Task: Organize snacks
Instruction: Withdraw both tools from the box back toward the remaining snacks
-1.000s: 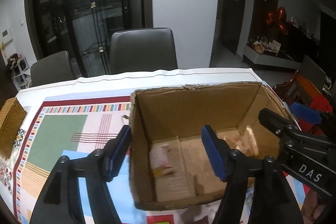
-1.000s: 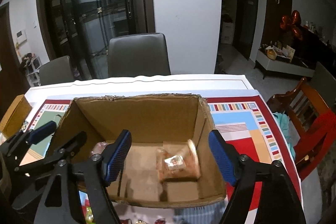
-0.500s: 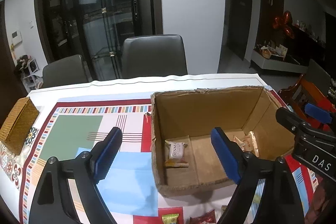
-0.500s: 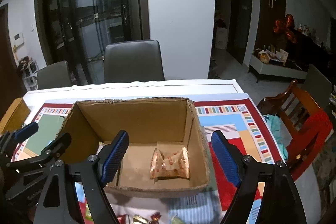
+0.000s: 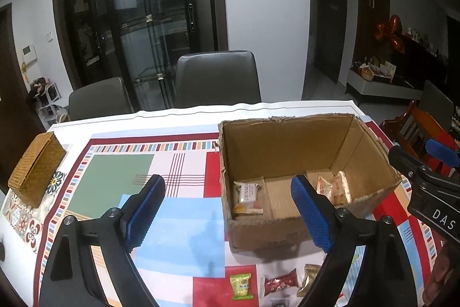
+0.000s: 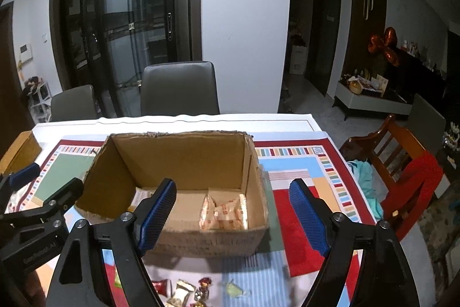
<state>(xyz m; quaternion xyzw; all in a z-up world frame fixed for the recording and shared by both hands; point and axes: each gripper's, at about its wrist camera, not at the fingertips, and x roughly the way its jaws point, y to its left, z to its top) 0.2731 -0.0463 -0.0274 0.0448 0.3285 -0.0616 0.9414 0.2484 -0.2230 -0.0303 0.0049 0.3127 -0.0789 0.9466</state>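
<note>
The left gripper (image 5: 227,213) and right gripper (image 6: 234,216) are held with jaws spread wide and empty; both have just been opening. A white packet (image 5: 247,196) and an orange packet (image 6: 224,213) are located inside the cardboard box (image 6: 184,157). Loose wrapped snacks (image 5: 280,282) are positioned on the tablecloth (image 5: 120,177) before the box.

This is a home dining room at night. The white bench (image 5: 201,112) wears a colourful patchwork-patterned cloth (image 5: 178,209), with grey padded dining chairs (image 5: 217,78) behind it and a red-cushioned wooden chair (image 6: 402,171) to its right. Beyond the bench stand dark-framed glass doors (image 5: 138,19), and a low sideboard (image 6: 371,102) with foil balloons (image 6: 385,45) lines the right wall.
</note>
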